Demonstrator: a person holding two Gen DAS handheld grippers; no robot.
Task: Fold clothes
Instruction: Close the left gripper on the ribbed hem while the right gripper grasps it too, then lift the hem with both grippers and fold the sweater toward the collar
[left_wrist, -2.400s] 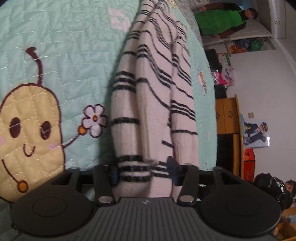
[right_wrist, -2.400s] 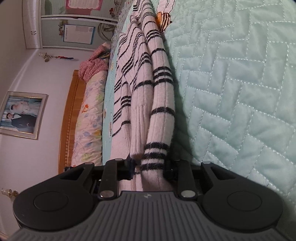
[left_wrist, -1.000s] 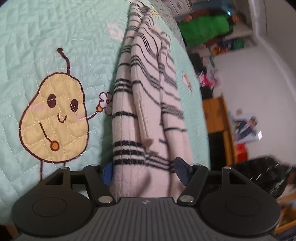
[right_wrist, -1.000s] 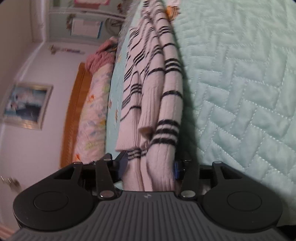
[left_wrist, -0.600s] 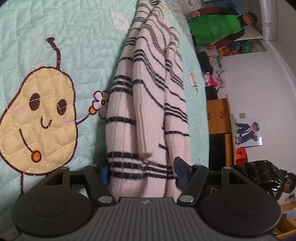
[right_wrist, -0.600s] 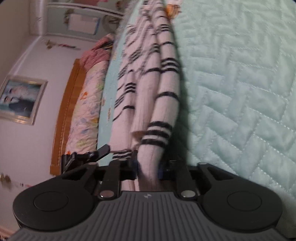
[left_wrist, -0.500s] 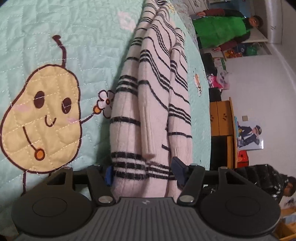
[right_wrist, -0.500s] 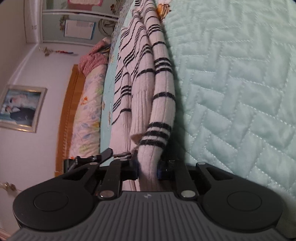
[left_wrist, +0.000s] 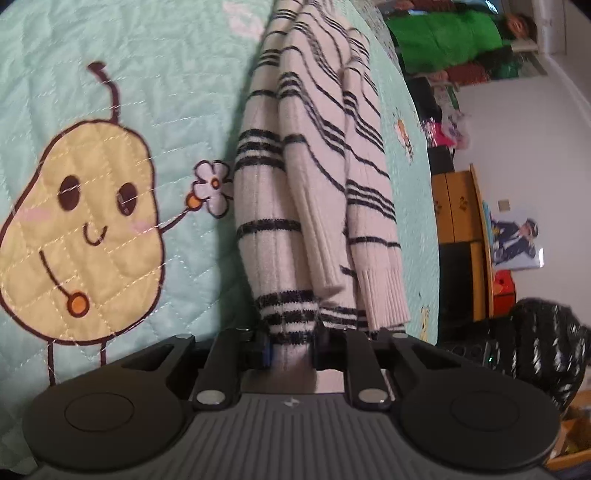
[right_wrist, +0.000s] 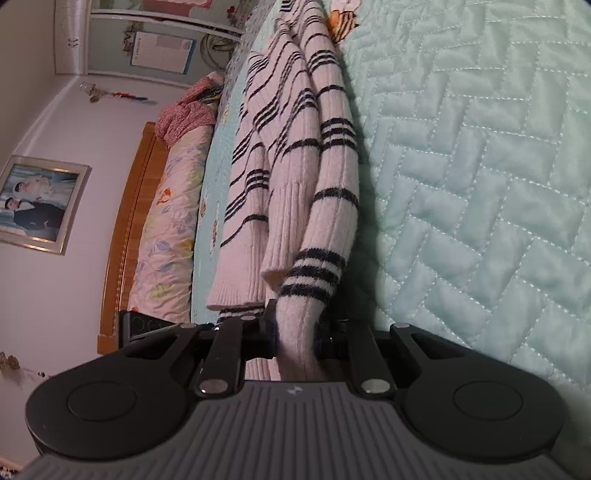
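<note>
A pale pink sweater with black stripes (left_wrist: 310, 177) lies bunched lengthwise on the mint quilted bedspread (left_wrist: 140, 44). My left gripper (left_wrist: 291, 347) is shut on one end of it, the knit pinched between the jaws. In the right wrist view the same sweater (right_wrist: 295, 155) stretches away, and my right gripper (right_wrist: 295, 339) is shut on a striped fold of its other end. A ribbed cuff (right_wrist: 284, 236) hangs loose beside that fold. The fingertips are hidden by the fabric.
A yellow pear cartoon with a flower (left_wrist: 81, 221) is stitched into the quilt at left. A person in green (left_wrist: 450, 40) stands beyond the bed. A wooden headboard (right_wrist: 125, 236), floral pillow (right_wrist: 170, 221) and framed photo (right_wrist: 37, 203) lie left of the sweater.
Both grippers opened about a second ago and have since closed tightly on narrower folds of the sweater. The left view has shifted slightly nearer the sweater's end.
</note>
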